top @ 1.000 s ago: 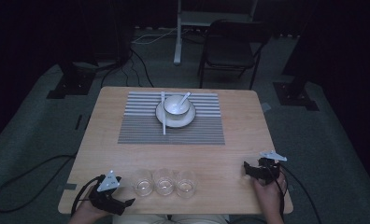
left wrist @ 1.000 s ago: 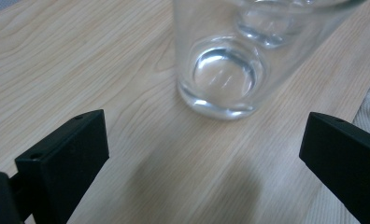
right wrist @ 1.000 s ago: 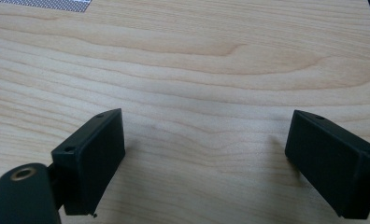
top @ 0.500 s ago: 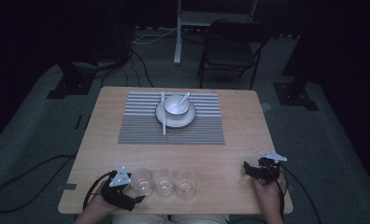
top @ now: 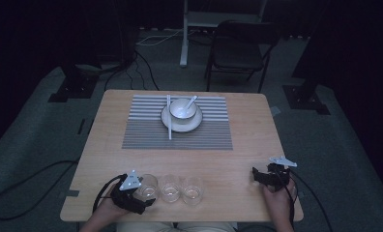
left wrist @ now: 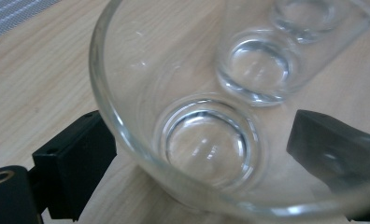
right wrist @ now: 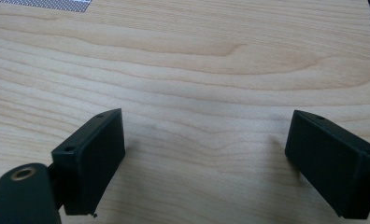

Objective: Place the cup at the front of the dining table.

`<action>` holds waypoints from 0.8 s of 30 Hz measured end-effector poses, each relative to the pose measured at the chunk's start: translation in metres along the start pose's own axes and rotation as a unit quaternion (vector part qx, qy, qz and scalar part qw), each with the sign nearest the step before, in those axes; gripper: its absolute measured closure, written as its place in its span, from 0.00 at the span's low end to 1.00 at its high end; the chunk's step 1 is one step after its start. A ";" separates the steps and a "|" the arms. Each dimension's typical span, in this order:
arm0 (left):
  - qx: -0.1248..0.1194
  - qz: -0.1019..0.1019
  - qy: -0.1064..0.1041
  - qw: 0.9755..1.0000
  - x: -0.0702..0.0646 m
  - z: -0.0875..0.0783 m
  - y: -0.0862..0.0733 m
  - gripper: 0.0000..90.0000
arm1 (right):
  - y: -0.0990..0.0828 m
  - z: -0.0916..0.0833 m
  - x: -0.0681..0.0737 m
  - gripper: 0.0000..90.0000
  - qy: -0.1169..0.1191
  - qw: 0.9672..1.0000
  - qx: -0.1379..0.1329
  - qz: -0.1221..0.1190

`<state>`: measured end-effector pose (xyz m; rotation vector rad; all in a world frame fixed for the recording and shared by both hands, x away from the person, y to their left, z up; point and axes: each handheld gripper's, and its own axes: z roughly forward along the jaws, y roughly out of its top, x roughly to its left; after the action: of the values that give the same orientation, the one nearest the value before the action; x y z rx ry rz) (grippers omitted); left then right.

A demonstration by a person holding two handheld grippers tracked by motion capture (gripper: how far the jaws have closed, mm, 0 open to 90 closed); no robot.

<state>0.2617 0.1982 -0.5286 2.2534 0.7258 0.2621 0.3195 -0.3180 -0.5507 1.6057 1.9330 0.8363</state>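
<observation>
While the person sits at the near side of the wooden table (top: 131, 150), the left gripper (top: 143, 195) is at the first glass (top: 148, 185) in a row of three. Its two black jaws stand wide apart, one on each side of this glass, and they do not squeeze it. From the left gripper view, the first glass (left wrist: 192, 121) looks big and clear, and it stands upright on the wood. The middle glass (top: 170, 187) and the last glass (top: 192, 189) stand just beside it near the front edge.

The right gripper (top: 257, 175) rests low at the right front part of the table, well apart from the glasses. Its jaws are spread wide with bare wood between them.

Farther back lies a striped mat (top: 209, 135). On it sits a white plate (top: 192, 126) with a white bowl (top: 182, 108). A spoon (top: 192, 100) leans in the bowl, and white chopsticks (top: 169, 126) lie across the plate.
</observation>
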 end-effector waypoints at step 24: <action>-0.009 0.020 0.005 1.000 -0.004 0.007 0.005 0.24 | 0.000 0.000 0.000 0.13 0.000 1.000 0.000 0.000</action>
<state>0.2635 0.1894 -0.5303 2.2540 0.6805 0.2979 0.3194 -0.3181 -0.5506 1.6056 1.9328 0.8358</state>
